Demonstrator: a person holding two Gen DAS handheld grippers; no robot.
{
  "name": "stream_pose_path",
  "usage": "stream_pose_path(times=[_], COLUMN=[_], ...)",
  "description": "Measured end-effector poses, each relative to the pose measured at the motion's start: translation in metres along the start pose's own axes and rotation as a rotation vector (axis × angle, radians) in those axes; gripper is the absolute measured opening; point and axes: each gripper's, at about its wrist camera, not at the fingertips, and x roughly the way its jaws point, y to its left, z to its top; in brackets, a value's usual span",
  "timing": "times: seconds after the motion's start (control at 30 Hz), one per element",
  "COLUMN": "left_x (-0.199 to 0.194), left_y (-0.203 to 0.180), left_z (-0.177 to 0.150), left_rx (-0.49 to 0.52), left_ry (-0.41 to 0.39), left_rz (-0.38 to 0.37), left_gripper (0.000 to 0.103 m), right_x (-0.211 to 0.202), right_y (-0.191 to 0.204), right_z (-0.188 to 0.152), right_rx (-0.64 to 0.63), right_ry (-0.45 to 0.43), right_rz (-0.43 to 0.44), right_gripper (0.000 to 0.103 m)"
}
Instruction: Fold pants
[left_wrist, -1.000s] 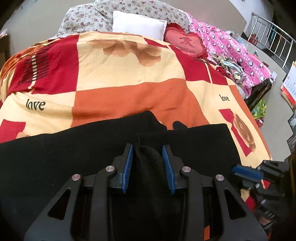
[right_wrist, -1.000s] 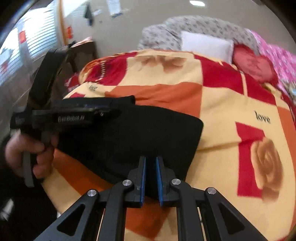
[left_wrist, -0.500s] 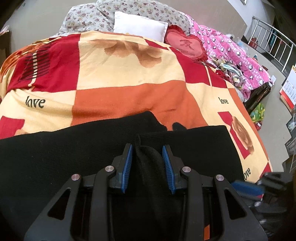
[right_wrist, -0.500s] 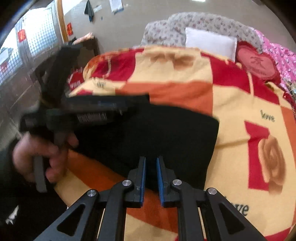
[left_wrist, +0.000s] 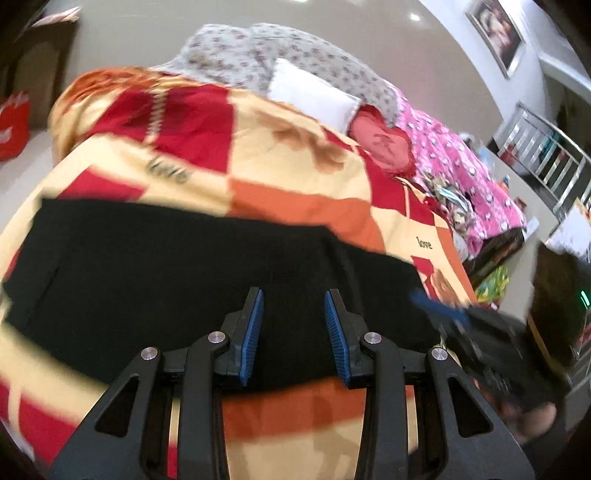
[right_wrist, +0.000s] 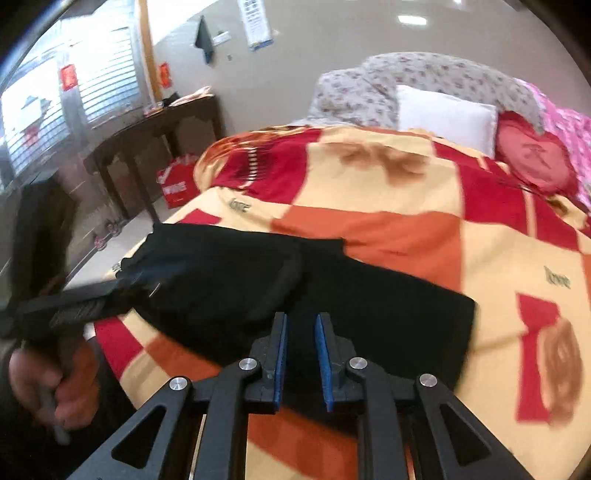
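Note:
Black pants (left_wrist: 184, 266) lie folded flat across the near side of a checked red, orange and cream blanket (left_wrist: 295, 177). My left gripper (left_wrist: 294, 295) hovers over their near edge, open, with no cloth between its blue pads. My right gripper (right_wrist: 301, 321) is above the pants' (right_wrist: 369, 302) near right part. Its jaws are opening, and nothing is pinched between them. In the right wrist view the left gripper (right_wrist: 85, 306) shows blurred at the left, held by a hand (right_wrist: 55, 384). The right gripper (left_wrist: 443, 314) is a blur at the right of the left wrist view.
At the head of the bed are a white pillow (right_wrist: 443, 110), a red heart cushion (left_wrist: 384, 140) and a pink quilt (left_wrist: 461, 158). A dark table (right_wrist: 159, 125) and a red bag (right_wrist: 177, 184) stand left of the bed. A metal railing (left_wrist: 546, 147) is at the far right.
The ridge of black cloth that stood between the left pads is gone, and the left gripper has pulled back and rolled. The right jaws have parted and that gripper has backed off.

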Motion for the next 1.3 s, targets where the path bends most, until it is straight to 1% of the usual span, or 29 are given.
stream_pose_path(times=[0.03,0.07,0.1,0.13,0.17,0.2,0.23,0.27,0.3,0.33,0.37,0.4,0.43,0.47,0.5,0.53,0.7,0.77,0.83,0.93,1.0,1.03,1.07,1.1,1.13,1.2,1.27,1.3], left_x=[-0.007,-0.018,-0.027,-0.039,-0.047,-0.056,-0.062,-0.067,-0.069,-0.070,-0.069,-0.067,-0.066,-0.063,-0.062,-0.059,-0.052,-0.053,-0.054,-0.057,-0.058,-0.057,-0.055,-0.054,-0.053,-0.052,-0.053,-0.054], left_y=[0.005,0.012,0.017,0.025,0.032,0.045,0.057,0.070,0.080,0.087,0.095,0.098,0.099,0.098,0.099,0.100,0.111,0.116,0.120,0.130,0.135,0.135,0.133,0.129,0.127,0.117,0.104,0.087], left_z=[-0.008,-0.018,-0.024,-0.031,-0.035,-0.040,-0.044,-0.047,-0.051,-0.053,-0.053,-0.053,-0.052,-0.050,-0.047,-0.045,-0.036,-0.033,-0.031,-0.027,-0.027,-0.027,-0.026,-0.026,-0.026,-0.024,-0.023,-0.021], left_rx=[-0.024,-0.055,-0.076,-0.103,-0.130,-0.184,-0.240,-0.295,-0.344,-0.376,-0.409,-0.422,-0.422,-0.413,-0.411,-0.417,-0.455,-0.479,-0.503,-0.583,-0.610,-0.608,-0.590,-0.559,-0.539,-0.472,-0.388,-0.285], left_ry=[0.001,-0.002,-0.017,-0.047,-0.068,-0.091,-0.105,-0.118,-0.132,-0.141,-0.134,-0.133,-0.141,-0.145,-0.153,-0.158,-0.182,-0.204,-0.222,-0.245,-0.258,-0.254,-0.239,-0.235,-0.229,-0.228,-0.248,-0.280], left_rz=[-0.001,-0.001,0.001,0.014,0.031,0.057,0.077,0.095,0.118,0.137,0.146,0.130,0.125,0.141,0.148,0.156,0.144,0.143,0.160,0.170,0.175,0.190,0.223,0.247,0.261,0.301,0.351,0.400], left_gripper=[0.034,0.034,0.034,0.034,0.034,0.034,0.036,0.038,0.039,0.041,0.041,0.041,0.041,0.041,0.041,0.041,0.044,0.044,0.044,0.044,0.042,0.032,0.026,0.024,0.018,0.014,0.012,0.012], right_x=[0.014,0.033,0.046,0.043,0.043,0.040,0.038,0.036,0.035,0.038,0.043,0.052,0.051,0.047,0.050,0.037,0.033,0.032,0.032,0.031,0.031,0.030,0.030,0.030,0.030,0.030,0.029,0.027], right_y=[0.001,0.001,0.000,0.003,0.004,0.004,0.004,0.002,0.001,-0.001,-0.004,-0.009,-0.013,-0.015,-0.016,-0.016,-0.023,-0.027,-0.029,-0.030,-0.030,-0.030,-0.030,-0.030,-0.031,-0.031,-0.032,-0.031], right_z=[0.001,0.000,-0.002,0.000,0.003,0.005,0.005,0.008,0.008,0.008,0.008,0.006,0.002,0.000,-0.003,-0.008,-0.013,-0.014,-0.015,-0.016,-0.016,-0.016,-0.016,-0.017,-0.016,-0.016,-0.017,-0.016], right_rx=[-0.002,0.000,-0.004,-0.011,-0.012,-0.010,-0.010,-0.013,-0.011,0.000,0.019,0.044,0.062,0.072,0.076,0.074,0.113,0.138,0.155,0.169,0.172,0.173,0.173,0.175,0.175,0.179,0.182,0.180], right_ry=[0.029,0.089,0.118,0.073,0.085,0.073,0.051,0.010,-0.005,-0.010,-0.004,0.007,0.014,0.009,-0.022,-0.033,-0.050,-0.057,-0.061,-0.065,-0.066,-0.066,-0.066,-0.066,-0.066,-0.067,-0.068,-0.070], right_rz=[0.012,0.008,0.001,-0.006,-0.008,-0.008,-0.009,-0.008,-0.011,-0.015,-0.013,-0.008,-0.005,-0.001,0.007,0.010,0.051,0.073,0.089,0.102,0.106,0.107,0.107,0.109,0.110,0.113,0.118,0.116], right_gripper=[0.015,0.016,0.016,0.016,0.016,0.016,0.016,0.016,0.016,0.016,0.016,0.016,0.016,0.016,0.016,0.016,0.017,0.017,0.017,0.017,0.017,0.017,0.017,0.017,0.017,0.017,0.017,0.017])
